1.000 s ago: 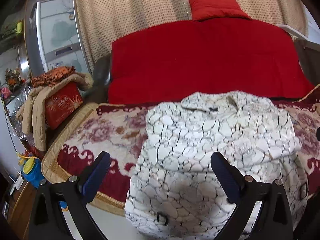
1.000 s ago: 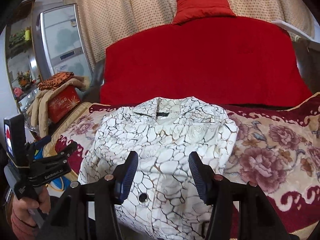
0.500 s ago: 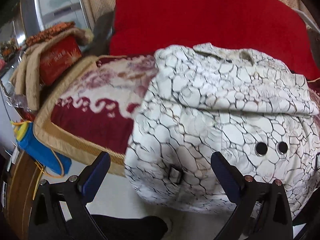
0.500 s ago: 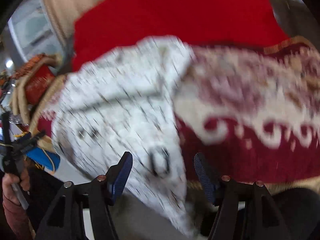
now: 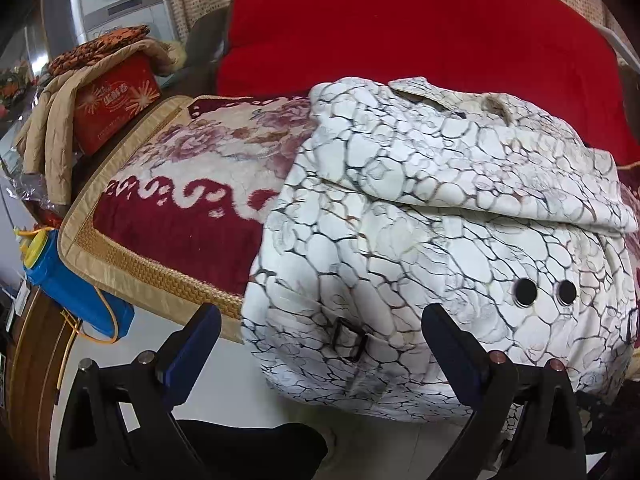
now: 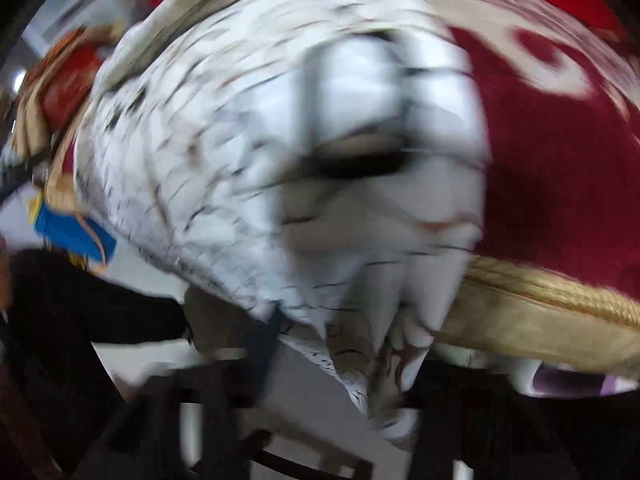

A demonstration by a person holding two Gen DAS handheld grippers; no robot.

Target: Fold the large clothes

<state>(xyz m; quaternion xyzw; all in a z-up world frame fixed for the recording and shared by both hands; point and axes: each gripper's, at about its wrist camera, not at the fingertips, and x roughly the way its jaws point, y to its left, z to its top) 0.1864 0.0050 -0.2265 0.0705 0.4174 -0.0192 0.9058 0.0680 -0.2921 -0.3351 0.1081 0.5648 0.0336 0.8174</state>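
Note:
A white coat (image 5: 400, 200) with a dark crackle pattern lies on the sofa, its lower part hanging over the front edge. My left gripper (image 5: 322, 316) is open and wide, its blue pads on either side of the hem near a black buckle (image 5: 350, 338), not pressing. The right wrist view is badly blurred. There the coat (image 6: 240, 140) fills the frame and its hanging corner tapers down between the fingers of my right gripper (image 6: 348, 356). Its jaws are closing on that corner; whether the pads press the cloth is hidden by the blur.
The sofa carries a dark red floral cover (image 5: 180, 184) with a gold border and a red blanket (image 5: 420, 32) on its back. At the left are a red box (image 5: 116, 104) under a beige quilt and a blue container (image 5: 68, 284). White floor lies below.
Both views dropped from above the coat to its hanging hem. The left gripper then held still. The right gripper kept sinking toward the coat's right corner, and its jaws narrowed.

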